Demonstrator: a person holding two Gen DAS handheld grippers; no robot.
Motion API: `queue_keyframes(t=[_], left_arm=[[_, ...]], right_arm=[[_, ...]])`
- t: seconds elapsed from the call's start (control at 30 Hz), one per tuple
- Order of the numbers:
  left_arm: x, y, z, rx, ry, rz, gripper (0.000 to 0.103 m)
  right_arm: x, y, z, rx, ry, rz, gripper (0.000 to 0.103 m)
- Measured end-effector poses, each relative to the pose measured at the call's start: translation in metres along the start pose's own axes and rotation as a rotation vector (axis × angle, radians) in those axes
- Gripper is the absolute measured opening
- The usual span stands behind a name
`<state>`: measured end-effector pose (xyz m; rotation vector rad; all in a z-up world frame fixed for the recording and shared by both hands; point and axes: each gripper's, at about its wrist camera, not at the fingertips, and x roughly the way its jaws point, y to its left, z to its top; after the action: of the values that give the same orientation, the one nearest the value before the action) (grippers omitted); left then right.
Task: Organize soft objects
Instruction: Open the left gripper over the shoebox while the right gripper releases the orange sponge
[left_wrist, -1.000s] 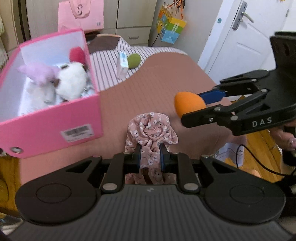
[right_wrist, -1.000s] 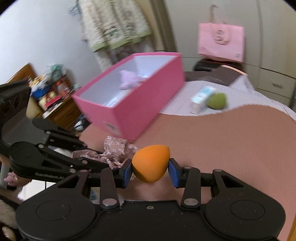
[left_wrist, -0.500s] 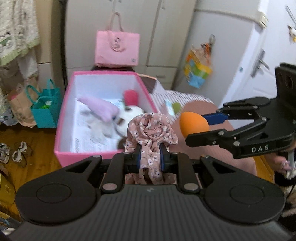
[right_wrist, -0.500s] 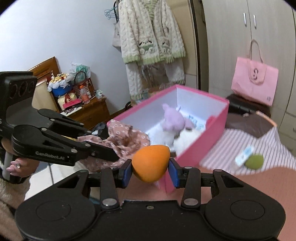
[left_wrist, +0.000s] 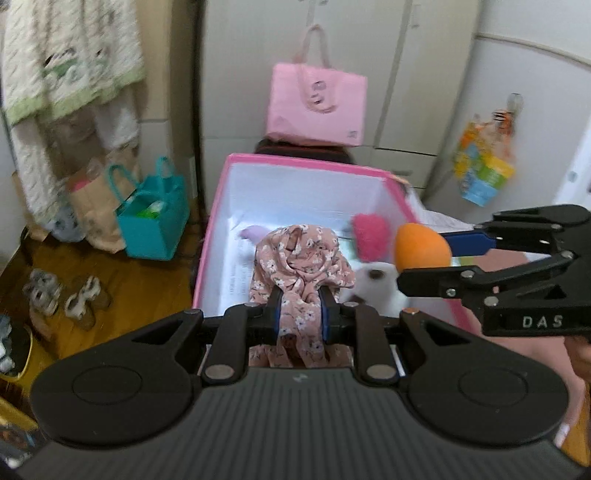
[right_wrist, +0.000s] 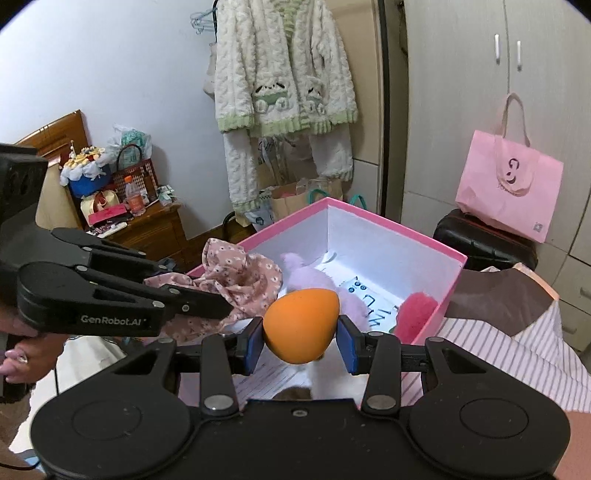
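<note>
Pretty sure we're in someone's bedroom at home. We've got a fluffy cream cardigan (right_wrist: 284, 70) on a hanger by the wall, tall wardrobe doors (right_wrist: 506, 92), and a wooden nightstand (right_wrist: 151, 229) piled with knick-knacks and a bottle. A pink tote bag (right_wrist: 509, 192) sits by the cupboards, shoes (left_wrist: 61, 295) lie on the wood floor, and striped bedding (right_wrist: 517, 354) fills the corner.

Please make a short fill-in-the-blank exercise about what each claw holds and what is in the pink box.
1. The left claw is shut on a floral ____.
2. The right claw grips an egg-shaped sponge coloured ____.
3. The pink box is white ____.
4. A lilac plush toy lies ____ the box.

Missing words: scrunchie; orange; inside; in
</note>
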<state>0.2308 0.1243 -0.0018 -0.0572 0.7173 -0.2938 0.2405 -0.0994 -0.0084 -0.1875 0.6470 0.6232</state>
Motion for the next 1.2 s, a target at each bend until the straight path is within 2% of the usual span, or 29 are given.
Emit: queue_keyframes(t=[0.13,0.23,0.3,0.43,0.5,0.53,0.57,0.87,1.03,1.2], left_arm=[[0.019,0.003,0.006,-0.003,0.040,0.011,0.020],[0.034,0.001,0.011,-0.010,0.067,0.052,0.022],[0.037,-0.001,0.013,-0.007,0.062,0.081,0.029],[0.038,-0.004,0.011,-0.007,0.054,0.087,0.046],[0.034,-0.006,0.010,-0.004,0.045,0.091,0.055],[0.031,-0.006,0.010,-0.005,0.036,0.087,0.062],[0.025,-0.006,0.009,-0.004,0.025,0.081,0.063],[-0.044,-0.022,0.003,0.079,-0.041,0.018,0.068],[-0.073,-0.035,-0.005,0.087,-0.036,-0.079,0.069],[-0.088,-0.059,-0.013,0.120,-0.033,-0.146,0.069]], right_arm=[[0.026,-0.005,0.004,-0.049,0.025,-0.039,0.047],[0.040,-0.008,0.005,-0.066,0.036,-0.084,0.047],[0.049,-0.009,0.003,-0.092,0.050,-0.119,0.049],[0.058,-0.024,0.002,-0.033,0.066,-0.087,0.050],[0.056,-0.031,0.001,-0.011,0.035,-0.100,0.057],[0.053,-0.032,-0.001,-0.005,0.022,-0.101,0.068],[0.049,-0.034,-0.002,0.002,0.006,-0.099,0.075],[-0.037,-0.035,-0.012,0.043,-0.133,-0.023,0.076],[-0.085,-0.036,-0.032,0.061,-0.155,-0.030,0.077],[-0.117,-0.047,-0.053,0.099,-0.152,-0.060,0.078]])
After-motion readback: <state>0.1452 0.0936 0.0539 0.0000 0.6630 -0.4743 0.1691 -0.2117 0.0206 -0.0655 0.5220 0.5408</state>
